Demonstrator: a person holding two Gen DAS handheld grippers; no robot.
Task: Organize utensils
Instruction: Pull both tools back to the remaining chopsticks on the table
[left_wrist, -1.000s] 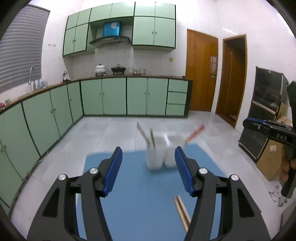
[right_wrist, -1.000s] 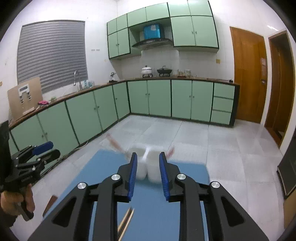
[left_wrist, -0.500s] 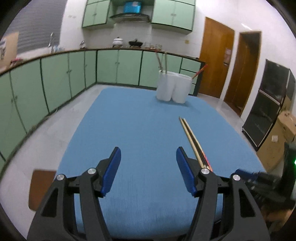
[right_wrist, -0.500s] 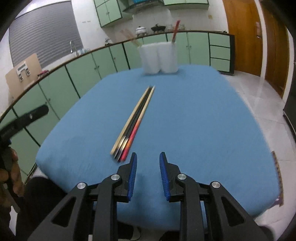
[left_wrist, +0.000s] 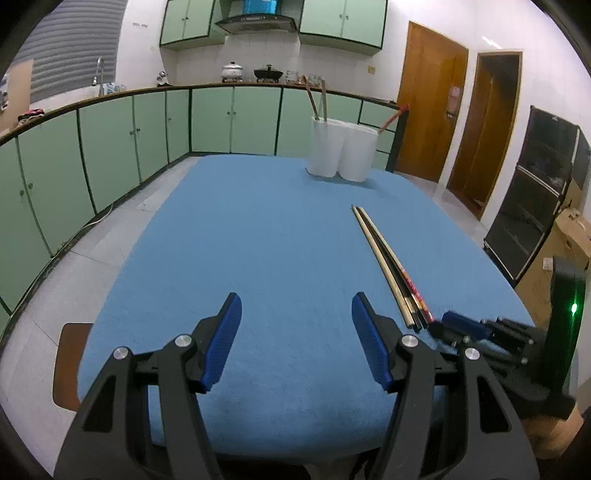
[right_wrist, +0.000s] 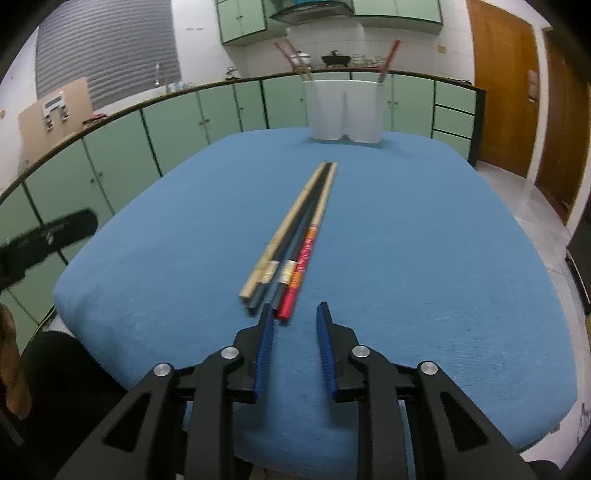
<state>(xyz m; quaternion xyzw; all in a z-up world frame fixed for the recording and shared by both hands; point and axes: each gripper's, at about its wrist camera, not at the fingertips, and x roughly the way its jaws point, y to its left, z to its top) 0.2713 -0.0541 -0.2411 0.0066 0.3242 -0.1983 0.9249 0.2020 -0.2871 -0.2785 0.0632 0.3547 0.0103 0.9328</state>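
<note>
Blue-clothed table (right_wrist: 424, 240), sorting partly done.
White holders (right_wrist: 345, 110) are already keeping a few sticks at the far edge; four chopsticks (right_wrist: 295, 236), apparently, are lying loose mid-cloth, right gripper (right_wrist: 295, 314) hovering slightly parted beside them, left gripper (left_wrist: 296, 304) gaping empty.

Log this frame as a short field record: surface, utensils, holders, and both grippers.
surface: blue table cover
loose utensils: bundle of chopsticks lying side by side, lengthwise toward the holders
holders: two white cups touching, at the far edge, chopsticks standing in each
left gripper: open wide, empty, above the cover
right gripper: open, narrow gap, empty, at the bundle's near ends
</note>
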